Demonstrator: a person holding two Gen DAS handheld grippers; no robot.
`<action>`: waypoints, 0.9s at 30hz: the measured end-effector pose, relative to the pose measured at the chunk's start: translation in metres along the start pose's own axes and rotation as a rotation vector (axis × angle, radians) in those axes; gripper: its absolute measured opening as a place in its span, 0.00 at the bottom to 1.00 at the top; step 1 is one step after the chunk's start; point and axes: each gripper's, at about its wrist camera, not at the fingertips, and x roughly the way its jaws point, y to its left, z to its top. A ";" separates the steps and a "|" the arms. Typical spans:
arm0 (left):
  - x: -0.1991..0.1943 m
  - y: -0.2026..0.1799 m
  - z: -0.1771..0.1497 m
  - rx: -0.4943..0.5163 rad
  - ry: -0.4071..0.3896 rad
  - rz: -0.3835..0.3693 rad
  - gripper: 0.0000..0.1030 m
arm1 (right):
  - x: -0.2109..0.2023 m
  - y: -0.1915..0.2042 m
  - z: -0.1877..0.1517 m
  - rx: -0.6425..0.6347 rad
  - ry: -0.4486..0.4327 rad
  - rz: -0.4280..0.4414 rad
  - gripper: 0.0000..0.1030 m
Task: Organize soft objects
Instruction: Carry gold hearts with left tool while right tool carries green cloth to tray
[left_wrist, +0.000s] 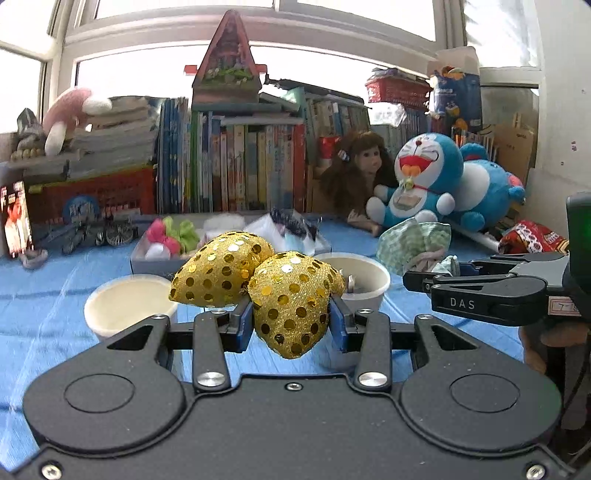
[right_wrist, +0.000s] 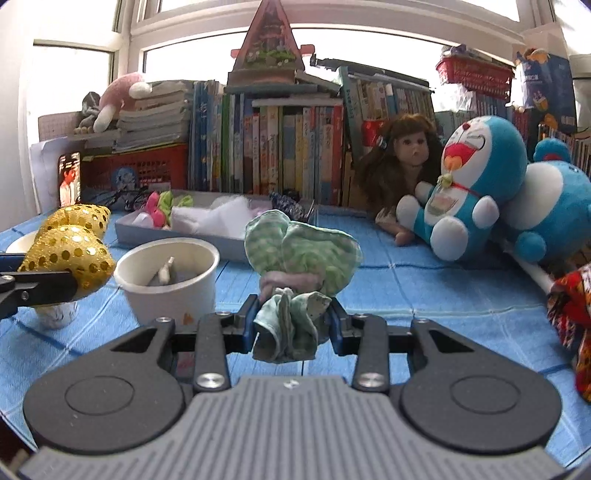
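My left gripper (left_wrist: 291, 323) is shut on a gold sequined fabric bow (left_wrist: 288, 306) and holds it above the blue table. The bow also shows at the left of the right wrist view (right_wrist: 70, 251). My right gripper (right_wrist: 291, 326) is shut on a green checked fabric bow (right_wrist: 299, 266) with a pink knot, held above the table. That bow and the right gripper show at the right of the left wrist view (left_wrist: 417, 243). A grey tray (right_wrist: 177, 236) with soft pink, green and white items lies behind.
Two white paper cups (left_wrist: 125, 306) (right_wrist: 170, 277) stand on the blue table cover (right_wrist: 424, 295). A doll (right_wrist: 402, 162), blue plush toys (right_wrist: 469, 184), books (right_wrist: 280, 147) and a red basket (left_wrist: 92, 195) line the back. A snack bag (right_wrist: 572, 314) lies at right.
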 end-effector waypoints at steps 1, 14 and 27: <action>0.000 0.001 0.004 0.012 -0.007 0.005 0.38 | 0.000 0.000 0.003 0.001 -0.003 -0.001 0.42; 0.013 0.022 0.060 -0.001 -0.037 -0.013 0.38 | 0.008 0.009 0.046 -0.020 -0.044 0.045 0.43; 0.055 0.087 0.141 -0.027 0.030 -0.003 0.38 | 0.053 0.017 0.106 -0.024 0.007 0.120 0.43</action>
